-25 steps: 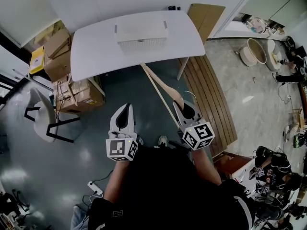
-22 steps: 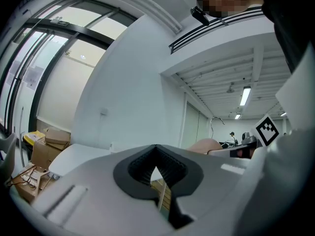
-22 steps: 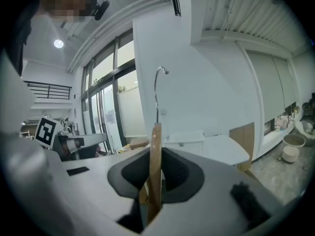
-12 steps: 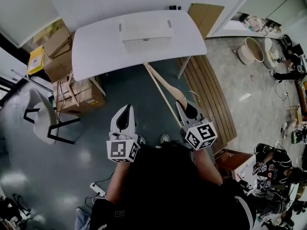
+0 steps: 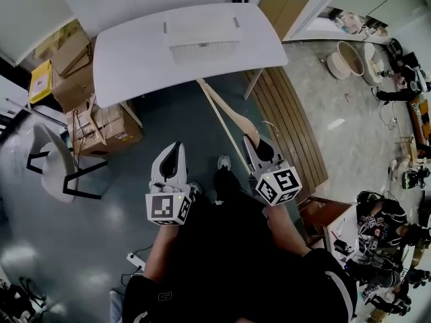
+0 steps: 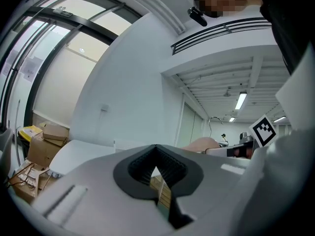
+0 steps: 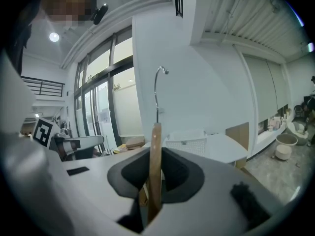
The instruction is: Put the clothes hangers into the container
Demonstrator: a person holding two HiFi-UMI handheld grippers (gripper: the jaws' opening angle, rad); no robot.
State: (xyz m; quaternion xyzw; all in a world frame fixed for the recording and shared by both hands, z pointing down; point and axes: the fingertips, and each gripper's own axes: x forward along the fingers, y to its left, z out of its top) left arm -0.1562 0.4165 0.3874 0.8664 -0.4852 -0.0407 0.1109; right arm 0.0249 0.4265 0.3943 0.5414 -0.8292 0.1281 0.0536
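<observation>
A wooden clothes hanger (image 5: pixel 225 113) with a metal hook (image 7: pixel 158 87) sticks out ahead of my right gripper (image 5: pixel 255 142), which is shut on its lower end. In the right gripper view the wood (image 7: pixel 155 166) stands upright between the jaws. My left gripper (image 5: pixel 176 148) hangs beside it at the same height, jaws together with nothing in them. The white slatted container (image 5: pixel 201 42) stands on the white table (image 5: pixel 128 66), well ahead of both grippers over the floor. From the left gripper view the container (image 6: pixel 129 145) shows low and far off.
Cardboard boxes (image 5: pixel 101 130) are stacked left of the table, with a white chair (image 5: pixel 57 167) nearer. A wooden slatted panel (image 5: pixel 289 133) lies on the floor right of the hanger. A power strip (image 5: pixel 135 260) lies on the floor behind. People sit at the lower right.
Both grippers have moved a little toward the table, the hanger still in the right one. A foot has stepped forward between the grippers.
</observation>
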